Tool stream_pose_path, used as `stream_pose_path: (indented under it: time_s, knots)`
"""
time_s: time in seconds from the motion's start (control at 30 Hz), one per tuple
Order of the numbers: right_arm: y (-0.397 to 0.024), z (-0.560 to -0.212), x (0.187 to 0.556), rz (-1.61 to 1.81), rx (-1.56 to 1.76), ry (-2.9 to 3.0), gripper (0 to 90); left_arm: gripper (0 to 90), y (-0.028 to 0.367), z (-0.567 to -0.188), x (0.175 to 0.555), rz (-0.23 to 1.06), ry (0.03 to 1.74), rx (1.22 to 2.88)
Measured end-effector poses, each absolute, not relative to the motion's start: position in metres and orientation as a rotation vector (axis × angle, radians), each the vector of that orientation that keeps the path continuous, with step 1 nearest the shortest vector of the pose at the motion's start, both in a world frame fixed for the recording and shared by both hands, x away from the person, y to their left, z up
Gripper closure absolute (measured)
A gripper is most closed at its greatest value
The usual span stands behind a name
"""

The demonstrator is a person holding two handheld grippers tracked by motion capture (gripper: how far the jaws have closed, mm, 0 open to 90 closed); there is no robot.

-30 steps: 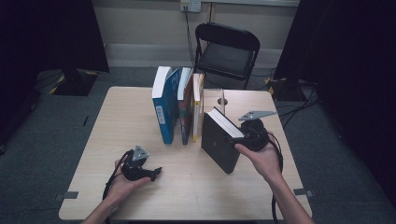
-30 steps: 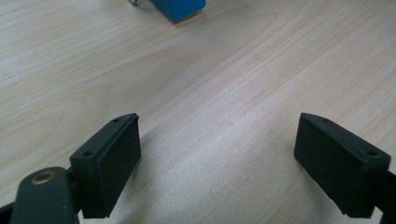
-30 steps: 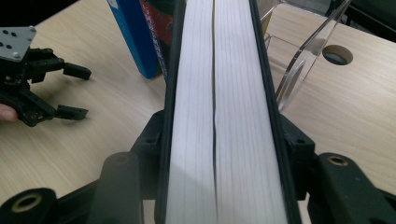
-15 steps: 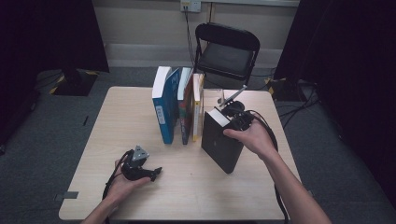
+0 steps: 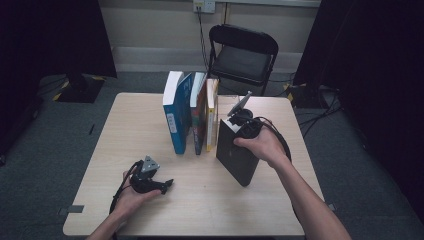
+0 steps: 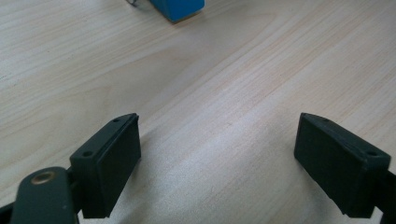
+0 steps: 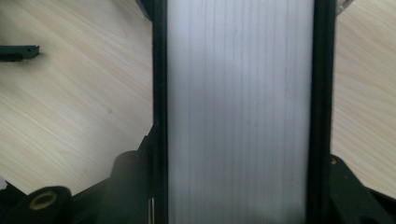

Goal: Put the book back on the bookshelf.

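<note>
A thick black book [image 5: 236, 152] stands upright on the wooden table [image 5: 140, 130], just right of a row of upright books. My right gripper [image 5: 244, 126] comes down over its top edge. In the right gripper view the white page edges [image 7: 240, 93] run between the black covers, and my right gripper [image 7: 240, 182] has its jaws against both covers. They have just been closing on the book. My left gripper [image 5: 166, 184] rests low on the table at the front left. It stands open [image 6: 219, 163] over bare wood, nothing between its jaws.
A blue book [image 5: 175, 120] [image 6: 177, 7], a multicoloured one [image 5: 200, 117] and a yellow-edged one [image 5: 212, 112] stand side by side mid-table. A black folding chair [image 5: 243, 55] sits behind the far edge. Dark curtains flank the room.
My right hand has carried its gripper from the black book's right side to its far top end and onto the book. The left hand has stayed put.
</note>
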State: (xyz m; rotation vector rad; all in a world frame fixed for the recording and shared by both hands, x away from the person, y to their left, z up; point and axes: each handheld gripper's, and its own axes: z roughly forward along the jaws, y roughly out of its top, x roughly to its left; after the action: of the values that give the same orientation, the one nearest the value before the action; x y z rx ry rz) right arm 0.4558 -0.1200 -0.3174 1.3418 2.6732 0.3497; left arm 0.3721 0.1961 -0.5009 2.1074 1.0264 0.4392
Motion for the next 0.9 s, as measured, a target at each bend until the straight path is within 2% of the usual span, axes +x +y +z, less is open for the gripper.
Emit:
stream_pose_path:
  time_s: [0.37, 0.9]
  knots:
    - [-0.121, -0.309, 0.459, 0.369, 1.408, 2.585, 53.3, 14.4, 0.196, -0.501, 0.372, 0.435, 1.026, 2.105]
    - [-0.113, -0.300, 0.496, 0.381, 1.572, 2.443, 53.4, 14.4, 0.196, -0.500, 0.372, 0.427, 1.024, 2.115]
